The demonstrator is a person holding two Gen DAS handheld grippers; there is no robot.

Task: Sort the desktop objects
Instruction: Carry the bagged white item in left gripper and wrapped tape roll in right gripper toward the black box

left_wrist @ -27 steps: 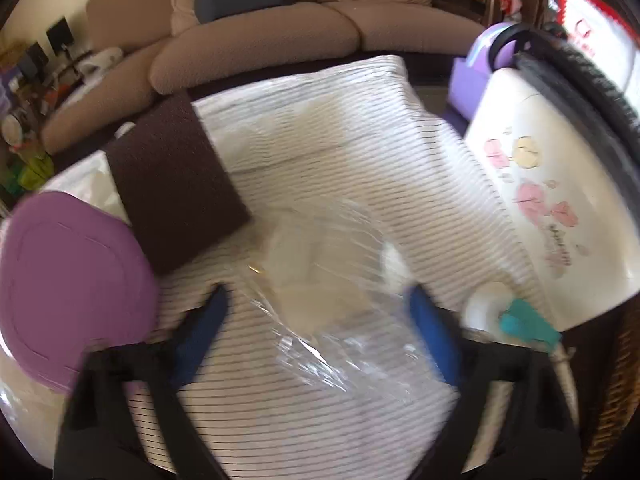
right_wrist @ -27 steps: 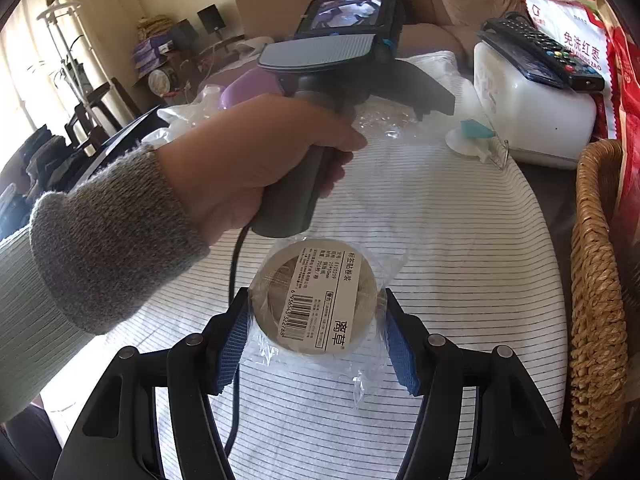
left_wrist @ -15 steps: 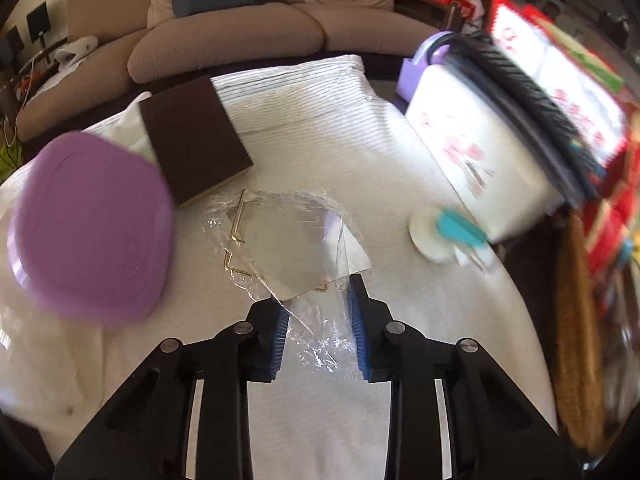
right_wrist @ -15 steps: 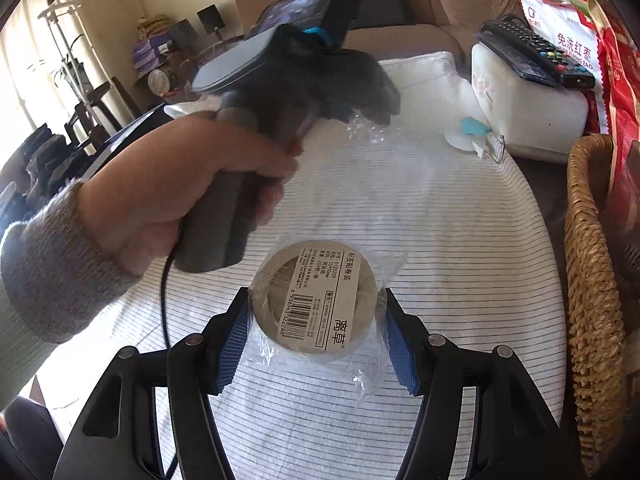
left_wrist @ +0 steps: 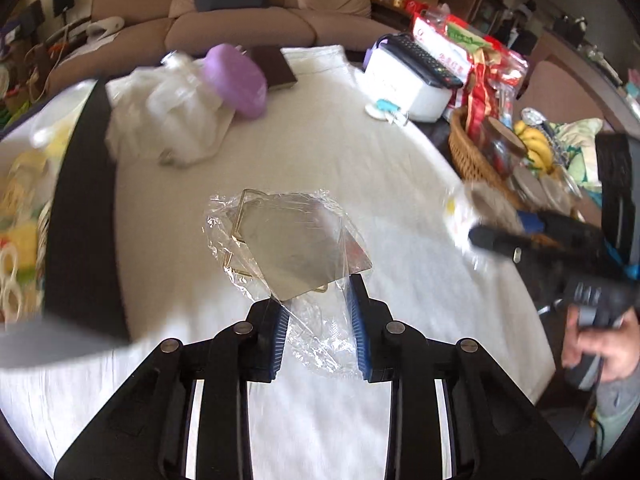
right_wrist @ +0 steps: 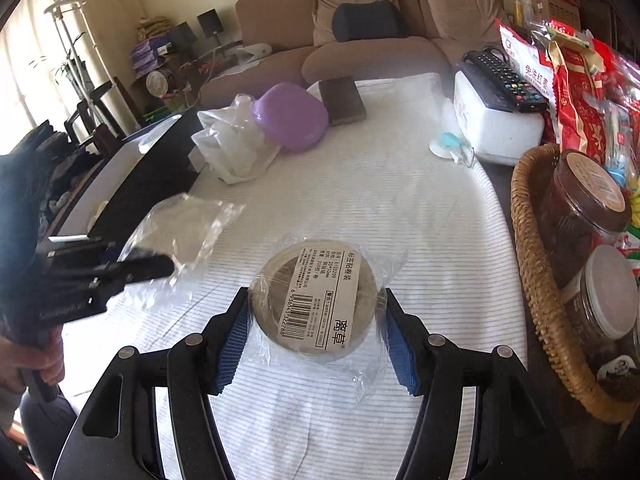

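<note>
Grippers mid-sort: left gripper (left_wrist: 319,322) pinches clear-bagged square mirror (left_wrist: 298,250) by its wrapper; right gripper (right_wrist: 316,338) clamps round wrapped label roll (right_wrist: 316,296), both carried for relocation

Both my wrist cameras look down low across the tabletop (left_wrist: 400,184) toward the sofa (right_wrist: 360,52); each shares the purple box (left_wrist: 236,80) before it.
</note>
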